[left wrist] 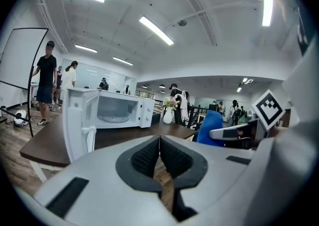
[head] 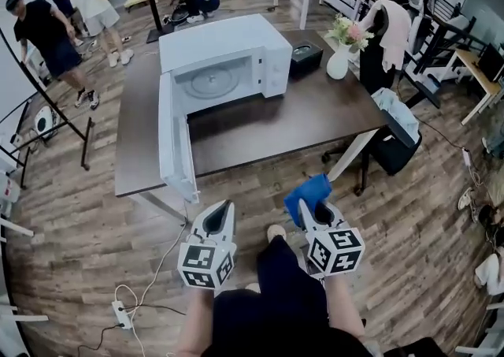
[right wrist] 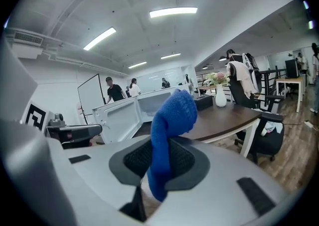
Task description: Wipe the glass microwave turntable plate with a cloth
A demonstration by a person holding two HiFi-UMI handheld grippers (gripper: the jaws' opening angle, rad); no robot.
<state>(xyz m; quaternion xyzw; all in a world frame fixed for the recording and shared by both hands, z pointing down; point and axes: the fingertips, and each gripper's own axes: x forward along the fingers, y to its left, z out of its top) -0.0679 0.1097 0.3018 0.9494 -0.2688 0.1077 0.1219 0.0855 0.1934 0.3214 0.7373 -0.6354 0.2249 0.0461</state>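
Table (head: 315, 123) bears one microwave (head: 224, 44); left hand-held gripper (head: 221, 215) closed empty, right hand-held gripper (head: 320, 212) pinches one cloth (head: 305, 192).

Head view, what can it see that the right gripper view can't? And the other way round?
Only the head view looks down into the microwave, so it shows the glass plate inside, and the power strip on the floor. Only the right gripper view shows the ceiling lights and, close up, the right tongs pinched shut on the blue cloth. Both show the microwave with its door open, the brown table, the vase of flowers and the blue cloth.
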